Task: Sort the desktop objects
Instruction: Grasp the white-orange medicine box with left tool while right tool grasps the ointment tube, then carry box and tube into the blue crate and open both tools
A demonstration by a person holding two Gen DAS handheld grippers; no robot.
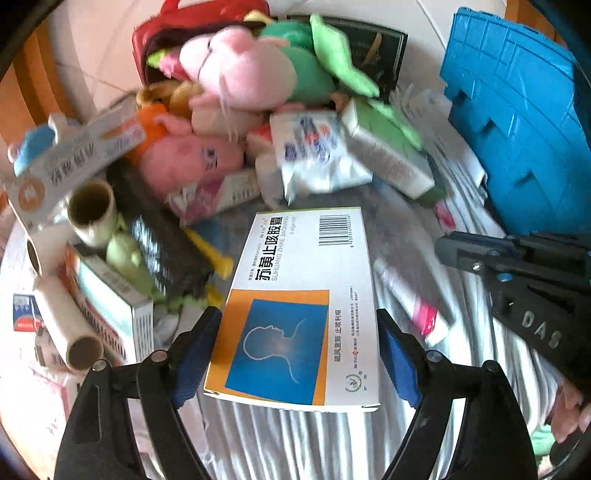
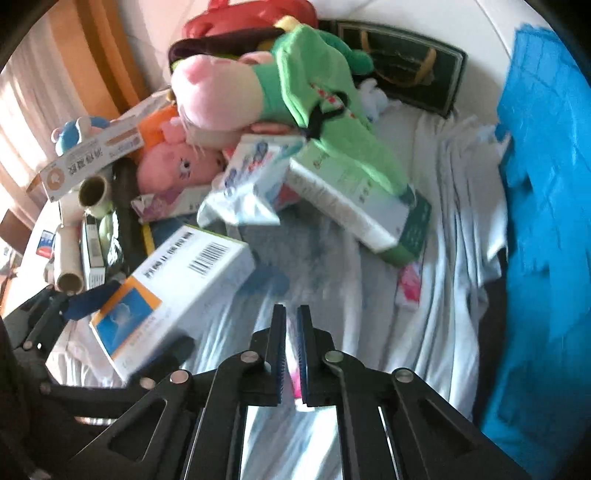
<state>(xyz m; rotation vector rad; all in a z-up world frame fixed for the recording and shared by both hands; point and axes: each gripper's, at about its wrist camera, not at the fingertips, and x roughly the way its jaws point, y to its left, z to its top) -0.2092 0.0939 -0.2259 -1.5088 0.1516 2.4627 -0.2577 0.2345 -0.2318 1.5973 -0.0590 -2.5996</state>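
Observation:
My left gripper [image 1: 299, 332] is shut on a white medicine box [image 1: 306, 295] with an orange and blue panel, held above the striped cloth. The box also shows in the right wrist view [image 2: 173, 291], with the left gripper's fingers [image 2: 85, 299] at its near end. My right gripper [image 2: 291, 332] is nearly closed with a narrow gap; something pink shows between the pads, too blurred to identify. It appears in the left wrist view [image 1: 517, 266] to the right of the box.
A pile of plush toys [image 1: 240, 74], medicine boxes [image 1: 384, 147], a tissue pack [image 1: 317, 151] and cardboard tubes [image 1: 92, 206] fills the back and left. A blue crate [image 1: 517, 110] stands at the right. A red bag [image 2: 251, 18] and dark green bag [image 2: 406, 62] lie behind.

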